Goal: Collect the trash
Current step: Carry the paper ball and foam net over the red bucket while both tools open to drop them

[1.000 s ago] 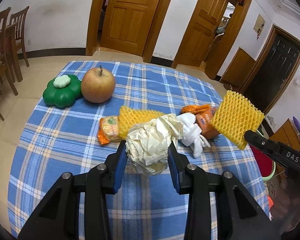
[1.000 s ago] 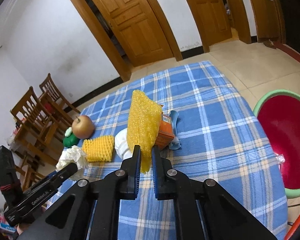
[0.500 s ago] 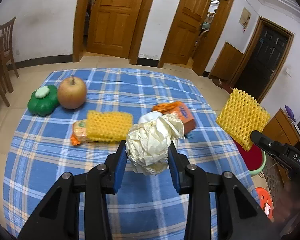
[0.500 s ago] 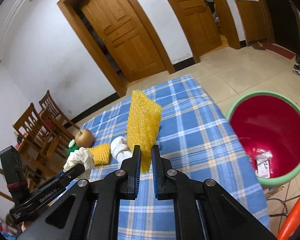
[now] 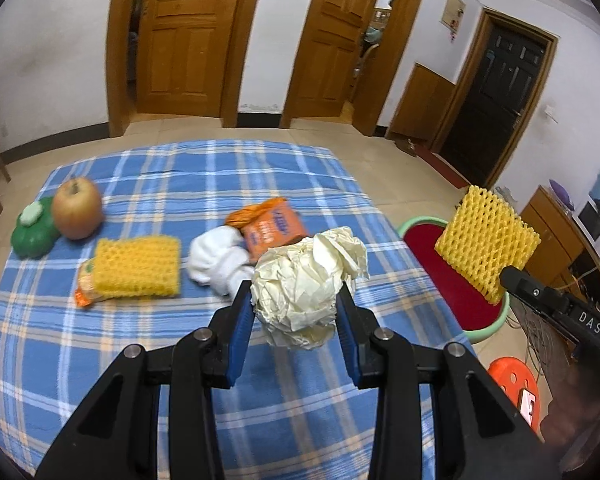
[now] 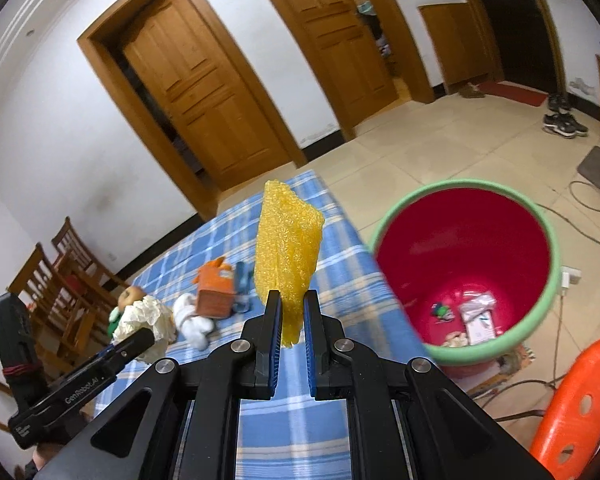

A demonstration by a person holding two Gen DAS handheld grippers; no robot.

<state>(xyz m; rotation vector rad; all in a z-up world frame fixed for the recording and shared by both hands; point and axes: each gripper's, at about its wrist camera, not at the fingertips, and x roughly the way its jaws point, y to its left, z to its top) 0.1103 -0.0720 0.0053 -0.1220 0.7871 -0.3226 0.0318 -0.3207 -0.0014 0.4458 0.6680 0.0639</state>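
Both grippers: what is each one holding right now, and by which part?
The left gripper pinches a crumpled paper ball across its middle. The right gripper clamps the bottom edge of a yellow foam fruit net, which stands upright above the fingers.

snack packet (image 5: pixel 85 285) mostly hidden under foam net (image 5: pixel 137 267); bin (image 5: pixel 488 326) part-covered; bin contents (image 6: pixel 474 317) too small to identify.

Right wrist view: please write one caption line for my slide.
Right gripper holds yellow foam net near the red bin beside the table.
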